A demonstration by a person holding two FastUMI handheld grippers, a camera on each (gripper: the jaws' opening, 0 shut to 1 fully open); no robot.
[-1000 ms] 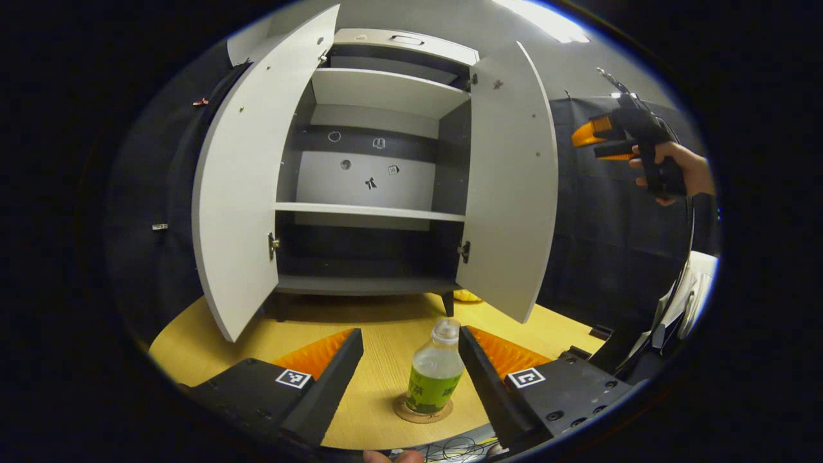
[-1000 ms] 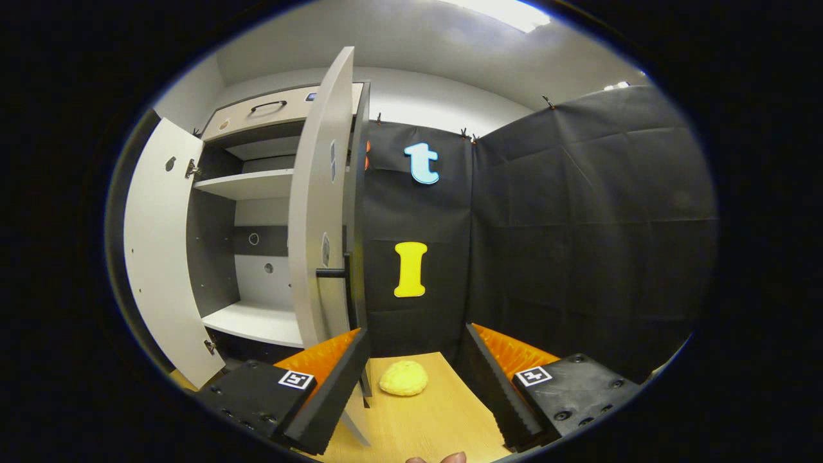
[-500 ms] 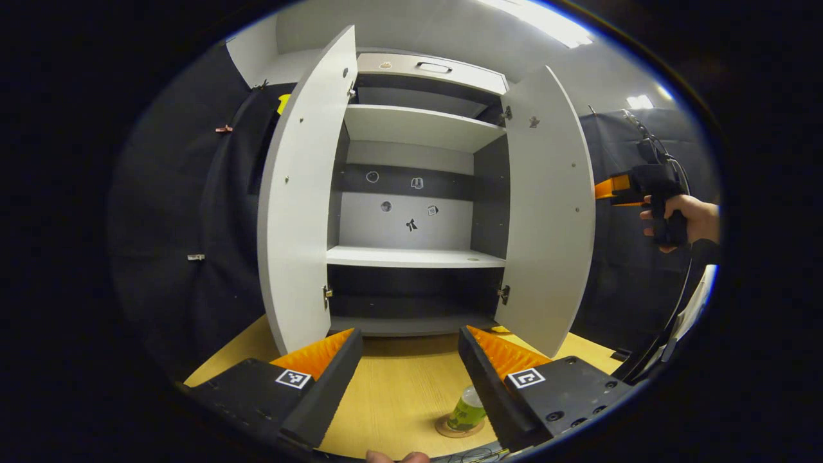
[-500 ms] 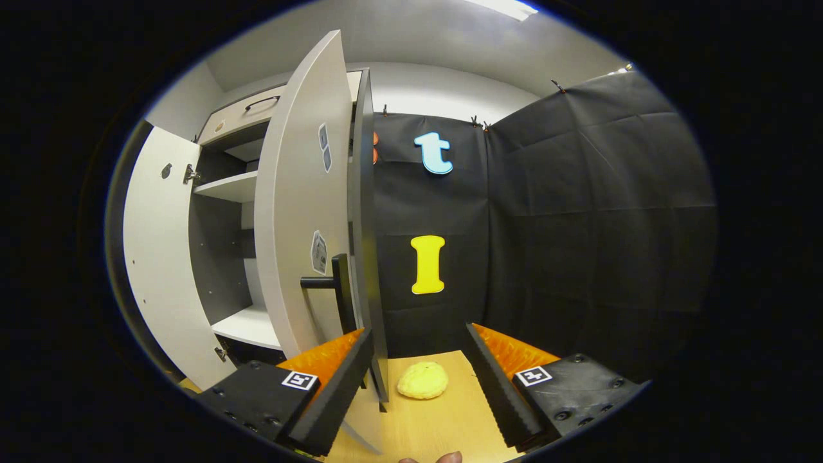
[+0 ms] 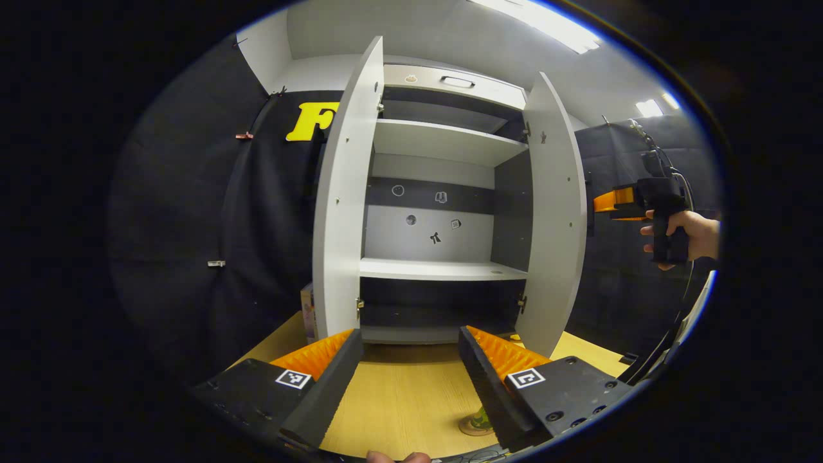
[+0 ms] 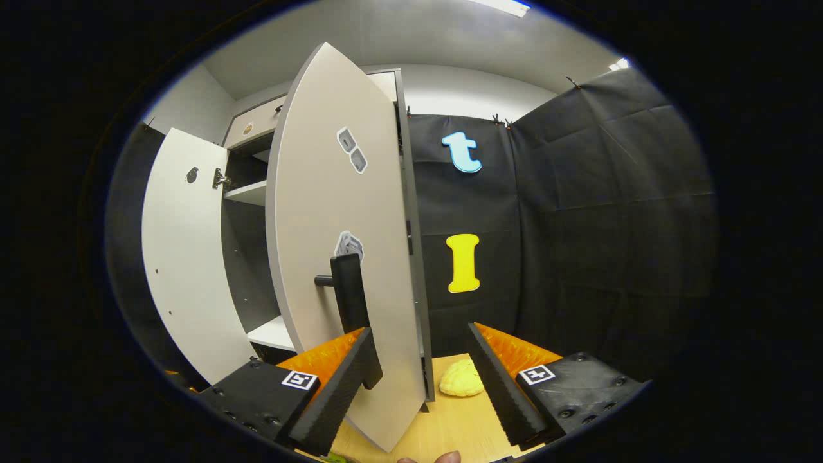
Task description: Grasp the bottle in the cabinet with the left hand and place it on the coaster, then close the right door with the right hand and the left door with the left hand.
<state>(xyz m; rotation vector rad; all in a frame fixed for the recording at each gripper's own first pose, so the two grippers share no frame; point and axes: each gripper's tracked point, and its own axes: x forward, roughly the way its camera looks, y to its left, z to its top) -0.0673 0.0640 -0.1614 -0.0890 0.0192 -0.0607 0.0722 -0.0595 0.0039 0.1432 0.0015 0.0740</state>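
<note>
Black cloth backs the open cabinet (image 5: 443, 212); the right tool (image 6: 421, 379), fingers spread and empty, sits beside the right door (image 6: 341, 257), poised to push it shut.

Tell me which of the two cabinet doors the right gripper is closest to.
The right-hand pale grey door, the one showing its black bar handle just above the right gripper's fingers; the left door stands farther off.

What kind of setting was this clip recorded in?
Likely a staged recording booth, not a home: black cloth walls surround a white cabinet standing on a wooden tabletop.
</note>
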